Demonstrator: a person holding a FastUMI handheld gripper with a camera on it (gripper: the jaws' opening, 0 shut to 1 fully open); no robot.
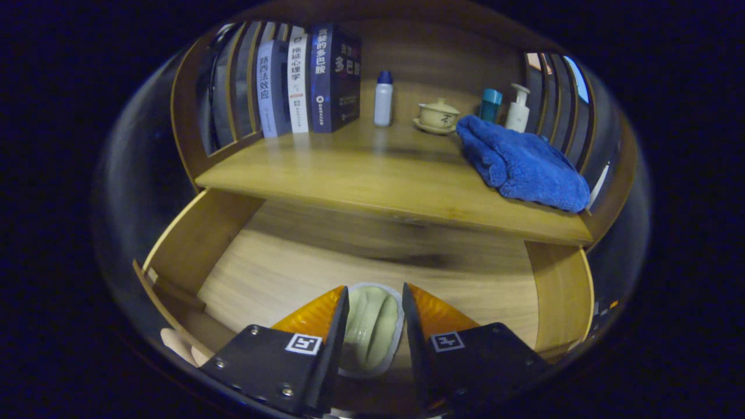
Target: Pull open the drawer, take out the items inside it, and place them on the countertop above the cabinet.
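Tongs around a small pale dish in the open drawer

The drawer [372,273] is pulled open, and one pale green dish [371,329] with a white rim lies on its floor, right between the fingers of the tongs [375,302]. The fingers sit close on both sides of it, but I cannot tell if they press it yet. It looks small, light, hard and smooth, so it may slip or chip; holding it across the middle seems best. On the tabletop [372,174] above stand three books [308,78], three bottles [383,99], one lidded teacup [438,114] and one blue towel [524,163].
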